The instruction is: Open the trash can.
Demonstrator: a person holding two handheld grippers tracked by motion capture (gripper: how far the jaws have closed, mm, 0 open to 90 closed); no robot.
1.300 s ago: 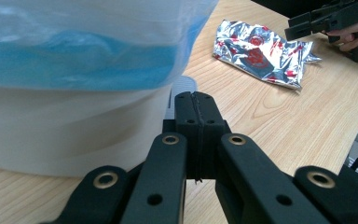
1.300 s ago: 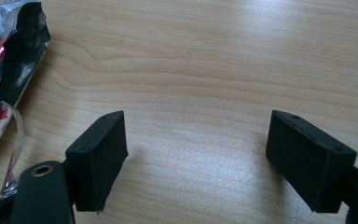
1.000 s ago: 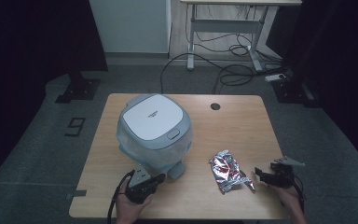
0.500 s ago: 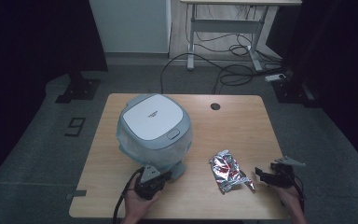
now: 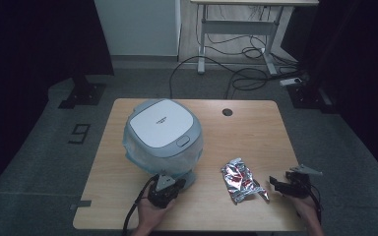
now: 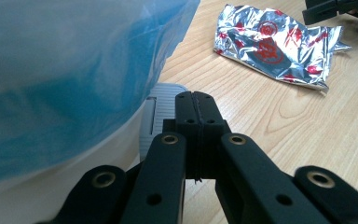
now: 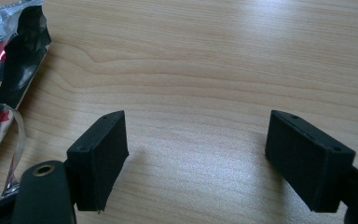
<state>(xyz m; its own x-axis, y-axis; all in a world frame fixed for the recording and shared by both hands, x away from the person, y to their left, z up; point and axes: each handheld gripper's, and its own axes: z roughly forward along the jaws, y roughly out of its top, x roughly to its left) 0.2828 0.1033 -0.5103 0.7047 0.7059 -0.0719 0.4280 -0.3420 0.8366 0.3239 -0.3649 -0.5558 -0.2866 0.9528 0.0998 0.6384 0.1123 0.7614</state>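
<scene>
The wood-grain tabletop [image 5: 256, 132] carries a rounded grey-blue bin [image 5: 163, 135], its flat white lid on top and a thin blue plastic liner bulging out beneath the rim. At its base on the person's side a small ribbed grey pedal [image 6: 164, 108] juts out onto the wood. The left gripper [image 6: 197, 100] sits right at that pedal with its jaws pressed fully together and nothing between them. The likely step is pressing the pedal to raise the lid: come down squarely on the ribbed face, not its edge, so the tips don't slide off. A crinkled silver foil wrapper [image 5: 241, 179] with red print lies flat near the front edge, right of the bin. Just beside it rests the right gripper [image 5: 280, 185], jaws spread wide and empty.
</scene>
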